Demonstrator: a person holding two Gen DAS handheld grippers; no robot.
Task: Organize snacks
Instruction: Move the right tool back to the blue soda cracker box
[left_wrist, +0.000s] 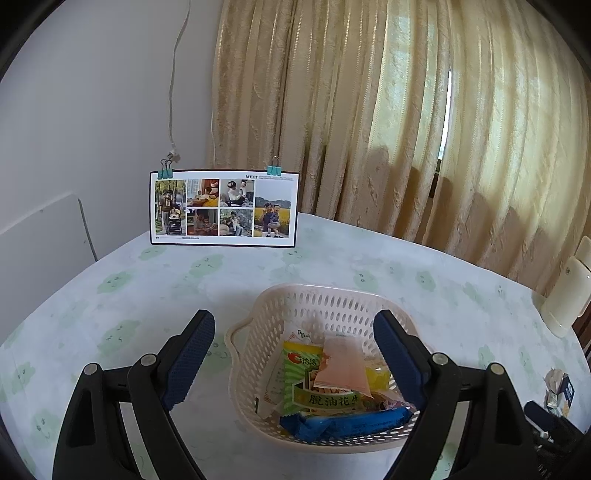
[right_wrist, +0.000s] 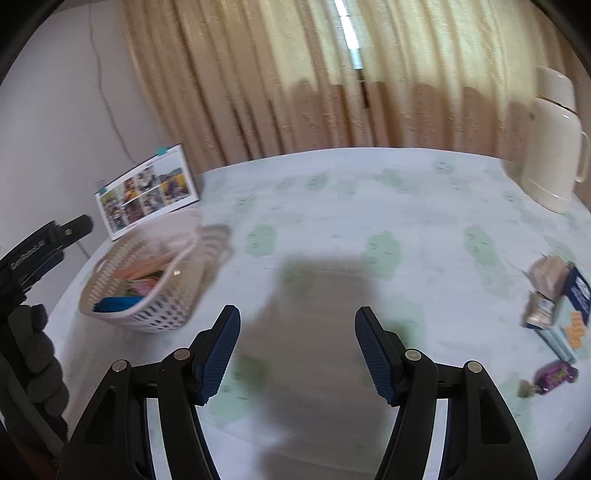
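**Both grippers empty, snacks split between basket and table**

Left wrist view: the left gripper (left_wrist: 293, 354) stands with its jaws spread wide and nothing clamped between them. Its blue-padded fingers (left_wrist: 190, 360) straddle the near side of the white perforated basket (left_wrist: 332, 299); the right-hand finger overlaps the basket's rim in the picture, and whether it touches the rim cannot be told. The basket sits on the table (left_wrist: 110, 295), which has a pale cloth with green cloud prints. Inside lie several snack packets: a green packet (left_wrist: 301, 380) with red and white lettering, a pale pink packet (left_wrist: 345, 365) resting over it, a yellow one (left_wrist: 376, 374) to the side, and a blue wrapper (left_wrist: 347, 424) along the near wall. A photo calendar (left_wrist: 223, 206) stands upright behind the basket.

Right wrist view: the right gripper (right_wrist: 297, 354) also has its jaws apart and holds nothing; only bare tablecloth and a shadow lie between the fingers. The picture is blurred. The basket (right_wrist: 155, 314) is off to the left. Near the right edge, well apart from the basket, loose snacks (right_wrist: 554, 299) lie scattered, with a purple wrapped candy (right_wrist: 556, 374) nearest. A cream flask (right_wrist: 552, 147) stands at the far right.
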